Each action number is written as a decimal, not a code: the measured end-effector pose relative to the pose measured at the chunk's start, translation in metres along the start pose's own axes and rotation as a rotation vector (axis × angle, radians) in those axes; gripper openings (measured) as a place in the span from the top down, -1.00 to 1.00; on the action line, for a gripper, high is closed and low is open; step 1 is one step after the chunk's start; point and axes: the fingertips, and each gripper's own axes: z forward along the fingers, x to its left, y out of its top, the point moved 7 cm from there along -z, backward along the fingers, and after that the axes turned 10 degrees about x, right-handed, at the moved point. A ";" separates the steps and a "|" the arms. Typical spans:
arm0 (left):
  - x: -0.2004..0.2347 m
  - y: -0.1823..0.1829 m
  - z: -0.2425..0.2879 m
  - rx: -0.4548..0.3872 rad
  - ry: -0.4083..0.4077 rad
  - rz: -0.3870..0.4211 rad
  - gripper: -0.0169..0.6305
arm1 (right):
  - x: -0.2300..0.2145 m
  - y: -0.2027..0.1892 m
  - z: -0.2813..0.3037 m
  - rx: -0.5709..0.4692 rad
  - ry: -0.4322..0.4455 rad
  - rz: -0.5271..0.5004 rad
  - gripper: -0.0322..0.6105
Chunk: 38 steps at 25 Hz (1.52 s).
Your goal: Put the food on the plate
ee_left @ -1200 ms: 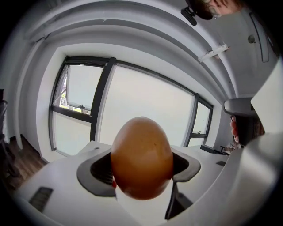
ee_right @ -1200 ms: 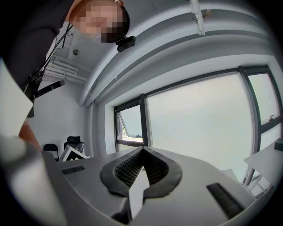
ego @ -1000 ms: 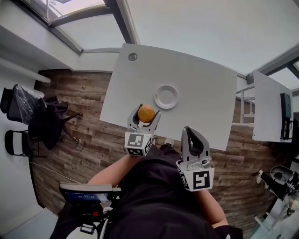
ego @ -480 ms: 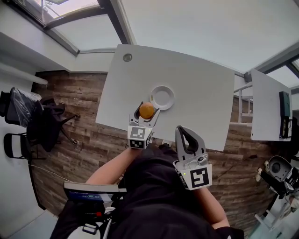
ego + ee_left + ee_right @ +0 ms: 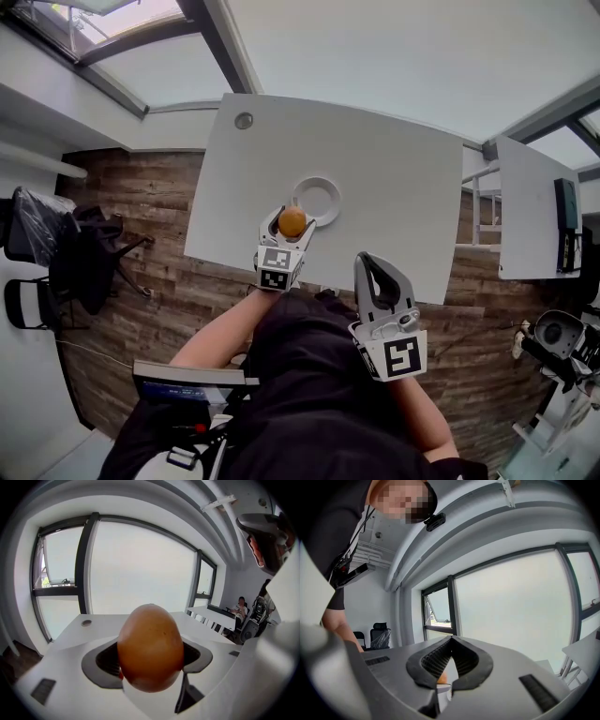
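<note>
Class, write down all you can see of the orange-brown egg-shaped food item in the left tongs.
The orange-brown egg-shaped food item is smooth, slightly glossy and faintly speckled, whole and uncracked. It stands narrow end up, clamped between the dark ribbed pads of the left tongs. In the head view it overlaps the near rim of the round white plate; contact with it cannot be told.

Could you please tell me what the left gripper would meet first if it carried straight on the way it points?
Probably the round white plate, just ahead of the brown egg-shaped food the left gripper holds, though depth is unclear.
</note>
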 end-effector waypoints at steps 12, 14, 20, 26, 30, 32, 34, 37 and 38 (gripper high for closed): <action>0.005 0.004 0.030 0.097 -0.022 -0.005 -0.01 | -0.019 0.001 0.001 0.021 -0.051 0.002 0.91; 0.004 0.002 0.037 0.115 -0.031 0.002 -0.01 | -0.023 -0.001 0.001 0.024 -0.058 0.005 0.91; 0.004 -0.004 0.052 0.149 -0.017 0.008 -0.01 | -0.030 0.001 0.007 0.023 -0.076 -0.001 0.91; 0.004 -0.015 0.064 0.180 -0.047 0.021 -0.01 | -0.026 0.006 0.015 0.020 -0.069 -0.009 0.91; 0.007 -0.017 0.072 0.204 -0.052 0.039 -0.01 | -0.025 0.003 0.021 0.031 -0.067 -0.008 0.91; 0.008 -0.020 0.076 0.219 -0.061 0.039 -0.01 | -0.025 0.002 0.022 0.036 -0.069 -0.012 0.91; 0.009 -0.023 0.079 0.233 -0.069 0.035 -0.01 | -0.025 0.002 0.022 0.034 -0.072 -0.010 0.91; 0.010 -0.024 0.080 0.242 -0.076 0.034 -0.01 | -0.026 0.002 0.023 0.041 -0.079 -0.006 0.91; 0.010 -0.024 0.081 0.244 -0.080 0.033 -0.01 | -0.026 0.002 0.024 0.046 -0.081 -0.007 0.91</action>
